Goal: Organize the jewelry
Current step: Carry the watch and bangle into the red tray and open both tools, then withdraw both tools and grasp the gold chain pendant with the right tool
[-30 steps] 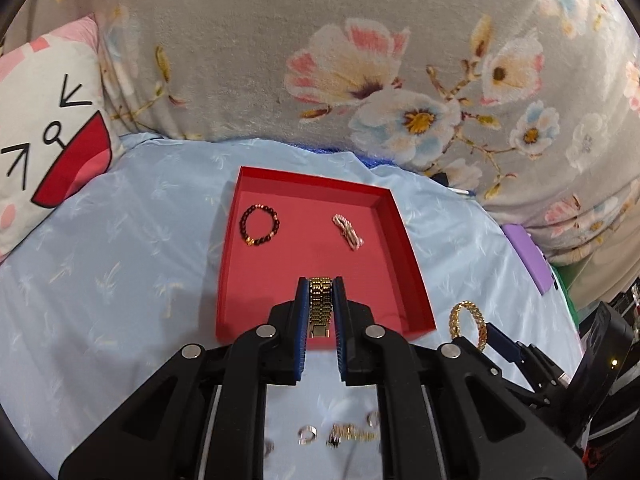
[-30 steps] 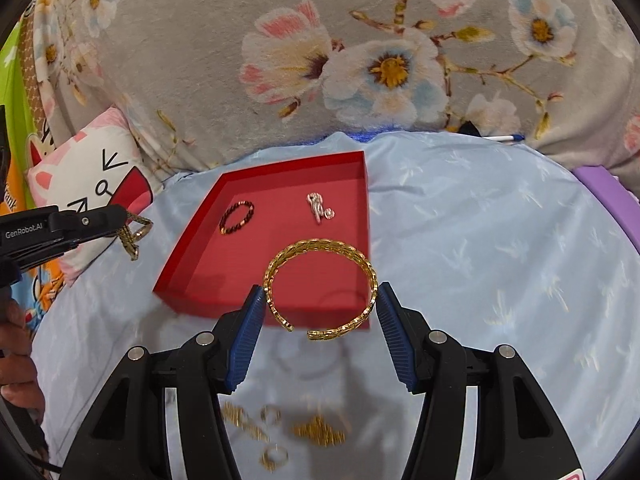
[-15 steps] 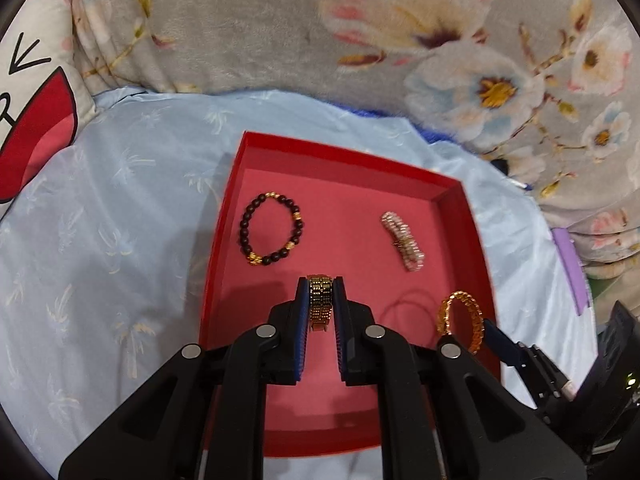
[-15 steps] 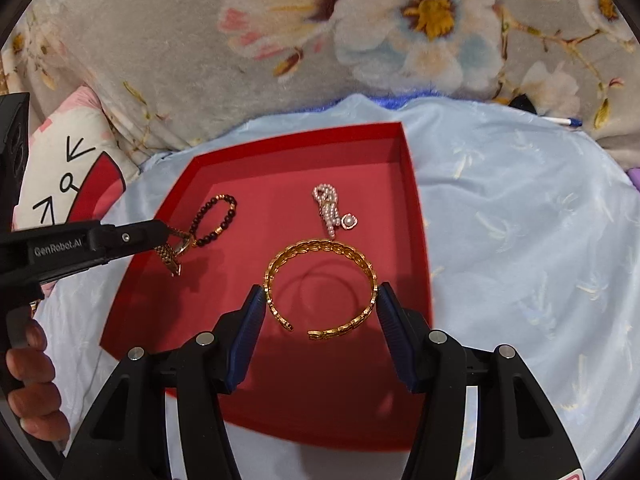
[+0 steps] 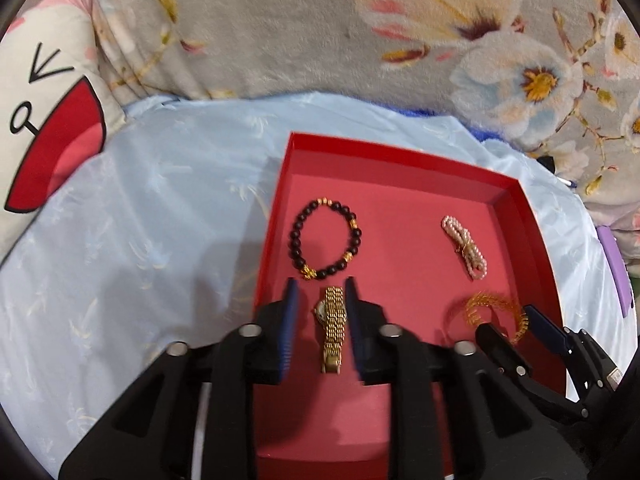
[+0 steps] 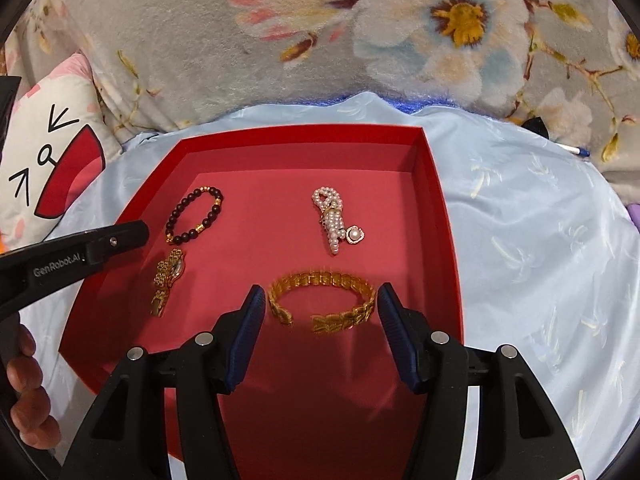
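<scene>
Jewelry: four pieces in the red tray (image 6: pixel 444 216).
We find both grippers parted: left gripper (image 5: pixel 318 312) astride the gold watch (image 5: pixel 333 326), near-left; right gripper (image 6: pixel 320 320) astride the gold bangle (image 6: pixel 322 300), spaced apart, likely to stay untangled.

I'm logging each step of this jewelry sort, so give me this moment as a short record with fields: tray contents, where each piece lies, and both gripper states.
container: red tray on light blue cloth
far left: dark beaded bracelet
far right: pearl piece
near left: gold watch, lying flat between the open left gripper fingers
near right: gold cuff bracelet, lying in the tray between the open right gripper fingers
held items: none
background: floral blanket, cartoon pillow
</scene>
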`<control>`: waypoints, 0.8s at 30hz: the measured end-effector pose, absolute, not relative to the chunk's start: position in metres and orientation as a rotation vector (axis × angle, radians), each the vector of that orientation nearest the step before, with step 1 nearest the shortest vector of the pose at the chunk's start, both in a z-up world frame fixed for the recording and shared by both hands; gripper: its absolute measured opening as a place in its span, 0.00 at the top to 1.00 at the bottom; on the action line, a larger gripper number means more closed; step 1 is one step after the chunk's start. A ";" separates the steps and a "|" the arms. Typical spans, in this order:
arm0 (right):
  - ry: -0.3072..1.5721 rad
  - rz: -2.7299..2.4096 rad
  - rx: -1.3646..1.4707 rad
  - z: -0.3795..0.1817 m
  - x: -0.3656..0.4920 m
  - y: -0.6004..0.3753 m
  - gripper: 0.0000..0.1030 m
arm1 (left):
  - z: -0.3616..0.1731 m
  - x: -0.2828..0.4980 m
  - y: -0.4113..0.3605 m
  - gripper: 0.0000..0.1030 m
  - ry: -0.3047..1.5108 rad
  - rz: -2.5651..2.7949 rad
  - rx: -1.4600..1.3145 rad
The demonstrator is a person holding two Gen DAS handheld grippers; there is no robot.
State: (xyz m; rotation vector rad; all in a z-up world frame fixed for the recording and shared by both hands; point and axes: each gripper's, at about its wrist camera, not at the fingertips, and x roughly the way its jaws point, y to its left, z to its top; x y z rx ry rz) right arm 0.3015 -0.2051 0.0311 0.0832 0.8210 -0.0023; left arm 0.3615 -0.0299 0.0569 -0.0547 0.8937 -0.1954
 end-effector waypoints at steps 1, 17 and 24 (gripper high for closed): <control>0.811 -0.004 0.085 0.034 0.299 -0.206 0.44 | 0.059 0.360 -0.029 0.74 0.882 -0.188 -0.046; 0.723 0.004 0.114 0.066 0.213 -0.207 0.44 | 0.082 0.273 -0.044 0.74 0.752 -0.147 0.040; 0.730 -0.012 0.146 0.068 0.164 -0.214 0.44 | 0.083 0.234 -0.043 0.74 0.766 -0.166 0.023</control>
